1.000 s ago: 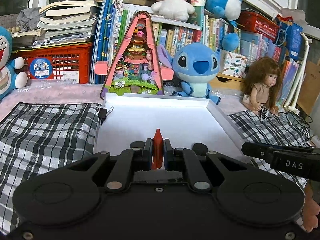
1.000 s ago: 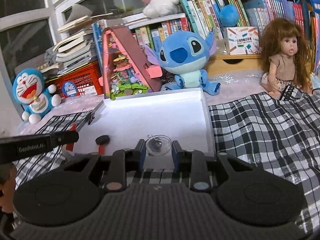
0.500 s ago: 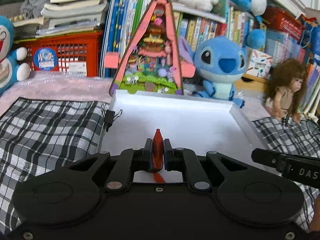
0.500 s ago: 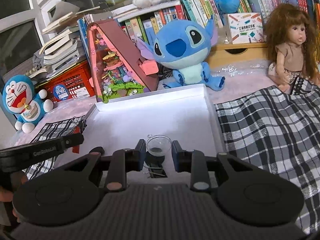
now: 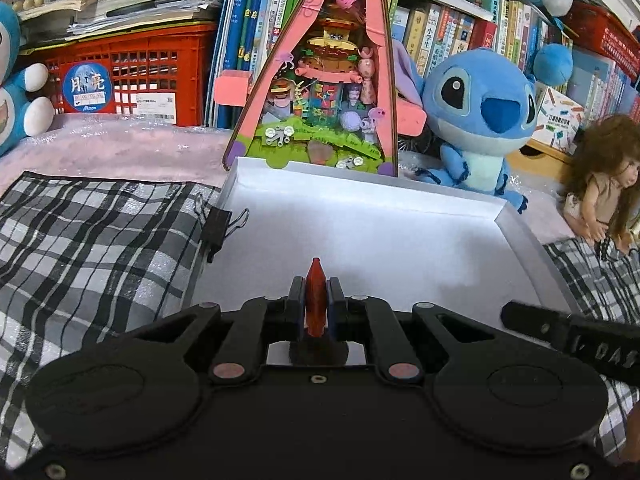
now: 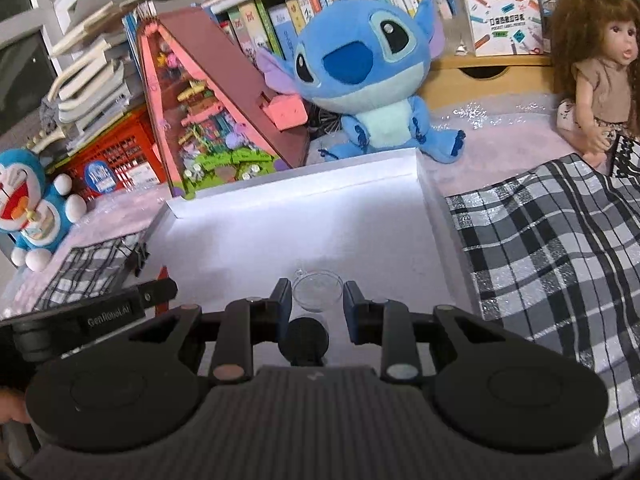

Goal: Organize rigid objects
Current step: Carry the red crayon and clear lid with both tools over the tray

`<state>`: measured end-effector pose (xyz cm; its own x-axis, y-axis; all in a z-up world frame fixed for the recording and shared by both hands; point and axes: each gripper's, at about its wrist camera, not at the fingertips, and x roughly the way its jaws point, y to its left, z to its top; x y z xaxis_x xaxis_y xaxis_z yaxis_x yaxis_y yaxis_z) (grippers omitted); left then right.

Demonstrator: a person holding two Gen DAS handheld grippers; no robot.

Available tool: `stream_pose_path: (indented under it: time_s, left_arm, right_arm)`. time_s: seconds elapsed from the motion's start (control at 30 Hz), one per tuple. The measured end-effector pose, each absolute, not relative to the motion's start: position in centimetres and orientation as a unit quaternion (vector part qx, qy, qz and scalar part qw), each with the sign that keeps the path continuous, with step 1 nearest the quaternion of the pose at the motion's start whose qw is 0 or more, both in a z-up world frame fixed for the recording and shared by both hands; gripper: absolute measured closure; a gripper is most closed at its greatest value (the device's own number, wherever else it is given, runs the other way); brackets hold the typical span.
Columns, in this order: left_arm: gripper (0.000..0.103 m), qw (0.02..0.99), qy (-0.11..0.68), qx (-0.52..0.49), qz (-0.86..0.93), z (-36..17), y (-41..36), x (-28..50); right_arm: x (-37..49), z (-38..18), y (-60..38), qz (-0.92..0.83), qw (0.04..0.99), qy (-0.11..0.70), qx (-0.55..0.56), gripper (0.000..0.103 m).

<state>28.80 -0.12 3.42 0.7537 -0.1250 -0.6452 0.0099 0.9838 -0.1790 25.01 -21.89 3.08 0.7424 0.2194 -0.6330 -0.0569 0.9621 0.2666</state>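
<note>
White tray [image 5: 360, 236] nearer, red piece [image 5: 316, 300] still clamped

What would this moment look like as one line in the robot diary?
left gripper: shut on red bottle-shaped toy | right gripper: shut on clear round cup | both over white tray | black binder clip on tray's left rim

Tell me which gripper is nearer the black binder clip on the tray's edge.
Left. The left gripper, shut on a red bottle-shaped piece, hangs over the white tray on the binder clip side. The right gripper, holding a clear cup, is farther across.
</note>
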Motion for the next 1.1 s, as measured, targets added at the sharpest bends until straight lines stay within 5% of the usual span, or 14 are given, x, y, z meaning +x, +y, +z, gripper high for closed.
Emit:
stream_pose_path:
  time_s: [1.1]
  left_arm:
    - [0.089, 0.931, 0.356, -0.069, -0.046, 2.2, -0.8, 29.9]
  right_arm:
    - [27.0, 1.4, -20.7, 0.077, 0.921, 0.365, 0.113, 0.070]
